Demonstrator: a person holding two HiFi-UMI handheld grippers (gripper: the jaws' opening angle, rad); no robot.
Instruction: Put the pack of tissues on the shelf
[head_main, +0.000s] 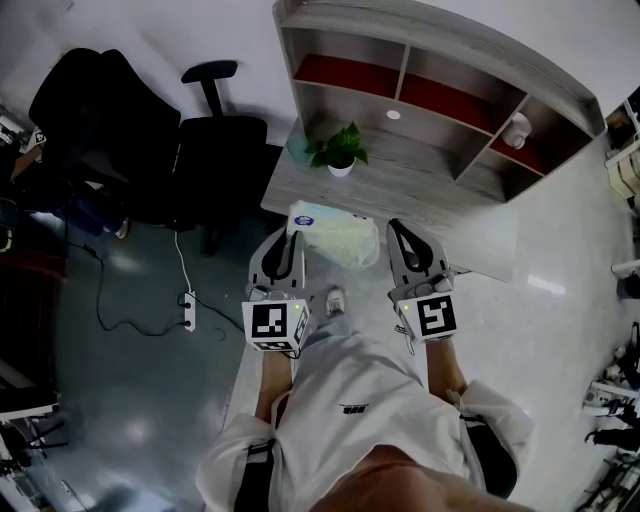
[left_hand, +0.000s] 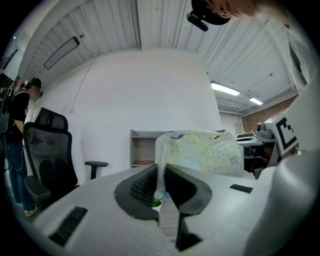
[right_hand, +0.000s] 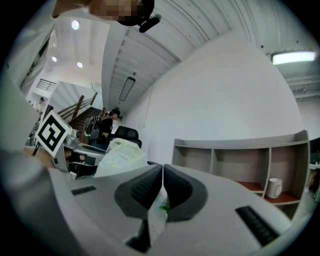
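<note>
at the centre of the head view, the pack of tissues (head_main: 335, 232) sits between the two tools, over the near edge of the grey desk (head_main: 420, 170), below the small potted plant (head_main: 340, 150) in the frame. whether the pack rests on the desk or hangs free cannot be told.

the left gripper (head_main: 293, 238) is clenched on the pack's left end; in the left gripper view (left_hand: 162, 167) its dark pads pinch a thin fold of the clear wrapper, and the pale patterned pack (left_hand: 200, 150) bulges up and to the right of them.

the right gripper (head_main: 398, 232) lies just beside the pack's right end. in the right gripper view (right_hand: 162, 172) its jaws are pressed together with nothing gripped, and the pack (right_hand: 120, 155) shows left of them.

the shelf (head_main: 450, 30) stands on the far side of the desk, upper right of the head view, with a white mug (head_main: 517, 130) in its right compartment. black office chairs (head_main: 90, 110) fill the upper left.
</note>
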